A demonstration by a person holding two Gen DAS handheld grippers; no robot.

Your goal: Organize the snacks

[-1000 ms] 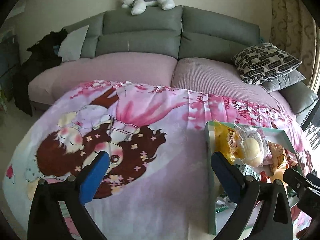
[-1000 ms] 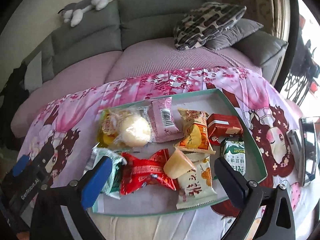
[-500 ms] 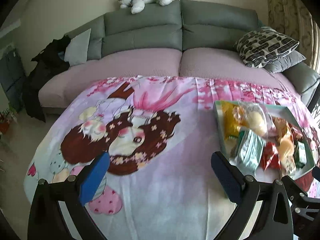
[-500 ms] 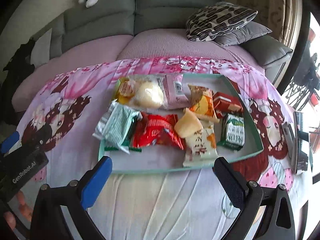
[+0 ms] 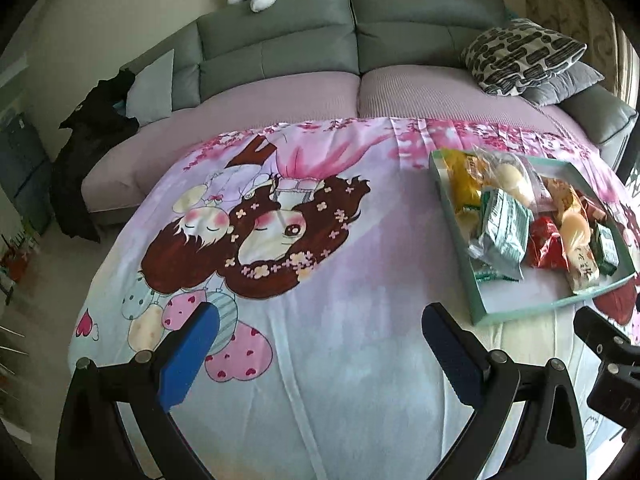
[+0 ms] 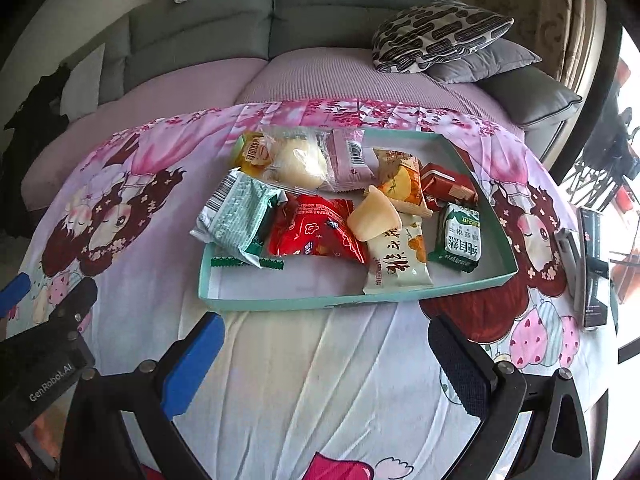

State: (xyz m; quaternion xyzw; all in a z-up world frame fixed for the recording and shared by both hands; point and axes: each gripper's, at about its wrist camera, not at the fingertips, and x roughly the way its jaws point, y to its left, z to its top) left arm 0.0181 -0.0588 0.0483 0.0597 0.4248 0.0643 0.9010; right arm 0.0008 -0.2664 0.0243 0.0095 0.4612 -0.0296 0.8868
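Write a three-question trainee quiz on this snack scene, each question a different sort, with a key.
1. True or false: the right gripper holds a snack.
2. Multiple choice: the red packet in the teal tray lies directly beside which item? A) remote B) green striped packet C) plush dog
3. Fill in: the left gripper hovers over the ____, not the tray.

Key: 1 false, both grippers are open and empty. 2 B. 3 cartoon-print cloth.
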